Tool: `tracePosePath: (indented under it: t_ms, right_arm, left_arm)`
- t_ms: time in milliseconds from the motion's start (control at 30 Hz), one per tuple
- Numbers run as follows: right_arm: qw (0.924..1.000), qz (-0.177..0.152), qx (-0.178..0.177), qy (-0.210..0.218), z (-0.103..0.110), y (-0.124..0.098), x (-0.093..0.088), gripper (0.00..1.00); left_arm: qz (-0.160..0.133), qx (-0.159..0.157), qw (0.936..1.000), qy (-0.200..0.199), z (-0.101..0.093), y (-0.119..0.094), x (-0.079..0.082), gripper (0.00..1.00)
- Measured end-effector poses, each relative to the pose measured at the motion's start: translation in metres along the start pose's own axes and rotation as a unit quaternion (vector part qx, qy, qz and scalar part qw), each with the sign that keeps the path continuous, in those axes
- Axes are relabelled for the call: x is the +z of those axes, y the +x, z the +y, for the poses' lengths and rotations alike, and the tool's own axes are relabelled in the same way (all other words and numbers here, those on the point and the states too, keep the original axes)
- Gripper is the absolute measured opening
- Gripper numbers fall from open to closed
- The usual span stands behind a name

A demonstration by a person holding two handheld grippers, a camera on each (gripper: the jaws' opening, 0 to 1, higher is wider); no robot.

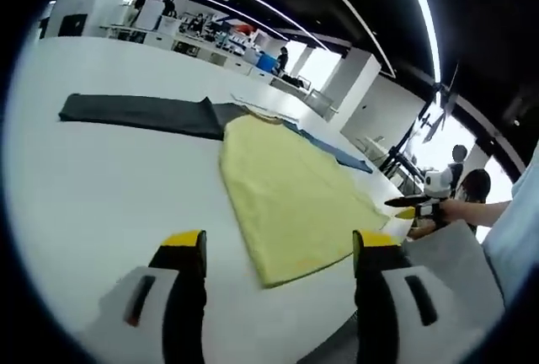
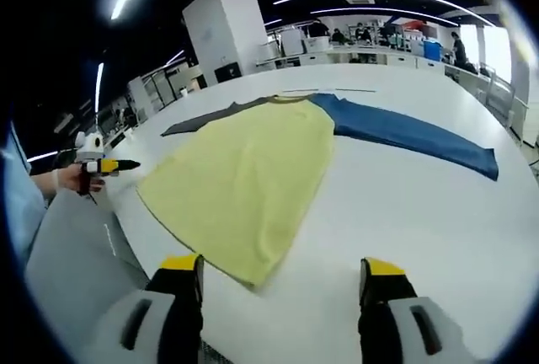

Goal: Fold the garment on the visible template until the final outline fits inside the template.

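White bench (image 1: 101, 187), large and smooth. On it lies a pale yellow fabric garment (image 1: 286, 195) with one dark grey long sleeve (image 1: 139, 114) and one blue long sleeve (image 2: 404, 132), spread flat, both sleeves stretched out to either side. Collar end points away toward the far side of the bench; hem end lies nearest the bench's near edge.

Left gripper (image 1: 278, 250), left gripper view: two black fingers with yellow tips (image 1: 187, 238), standing well apart, nothing between them. Hovers above the bench just short of the garment's near corner. Grey sleeve runs off to the upper left of this view; a strip of the blue sleeve (image 1: 337, 152) shows beyond the yellow body.

Right gripper (image 2: 282, 275), right gripper view: same black fingers with yellow tips (image 2: 383, 268), spread wide, empty. The garment's near corner lies between and just ahead of them. Blue sleeve extends to the right across the bench; grey sleeve (image 2: 210, 115) lies beyond the yellow body at left.

The left gripper (image 2: 105, 165) appears at the left edge of the right gripper view, held in a person's hand (image 2: 72, 180); the right gripper (image 1: 417, 206) appears at the right of the left gripper view.

No template outline can be made out on the bench. No legible writing, label or brand on garment or grippers.

Background: open workshop, ceiling light strips (image 1: 421, 10), white pillar (image 2: 223, 31), distant desks with equipment.
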State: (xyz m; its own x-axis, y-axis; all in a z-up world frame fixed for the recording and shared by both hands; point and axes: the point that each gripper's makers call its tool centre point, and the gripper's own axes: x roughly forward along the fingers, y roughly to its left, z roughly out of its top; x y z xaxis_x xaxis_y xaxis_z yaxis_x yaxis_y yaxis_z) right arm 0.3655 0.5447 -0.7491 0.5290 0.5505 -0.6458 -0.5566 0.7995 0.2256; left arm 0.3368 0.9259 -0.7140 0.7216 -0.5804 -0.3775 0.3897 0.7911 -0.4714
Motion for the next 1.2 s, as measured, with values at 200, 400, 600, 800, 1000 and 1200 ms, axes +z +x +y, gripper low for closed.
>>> tracePosePath:
  t_ms: [200, 400, 600, 800, 1000, 1200]
  right_arm:
    - [1.0, -0.008, -0.003, -0.004, -0.001, -0.001, 0.005, 0.96]
    - [0.9998, -0.014, -0.013, 0.0, -0.008, -0.002, 0.009, 1.0]
    - [0.9997, -0.013, -0.019, 0.001, -0.014, -0.002, 0.014, 0.99]
    - [0.9994, -0.019, -0.029, -0.001, -0.021, -0.006, 0.025, 0.97]
    - [0.9983, -0.028, -0.05, 0.007, -0.045, -0.012, 0.04, 0.95]
    - [0.9968, -0.039, -0.069, 0.012, -0.072, -0.013, 0.057, 0.91]
  left_arm:
    - [-0.013, -0.019, 0.9995, 0.021, -0.007, 0.003, 0.008, 0.93]
    - [-0.026, -0.042, 0.9983, 0.031, -0.013, 0.005, 0.019, 0.99]
    - [-0.022, -0.033, 0.998, 0.049, -0.011, 0.009, 0.024, 0.99]
    - [-0.033, -0.032, 0.9977, 0.049, -0.013, 0.016, 0.036, 0.99]
    - [-0.036, -0.031, 0.9979, 0.043, -0.011, 0.024, 0.042, 0.97]
    - [-0.014, -0.031, 0.9985, 0.042, -0.006, 0.03, 0.038, 0.94]
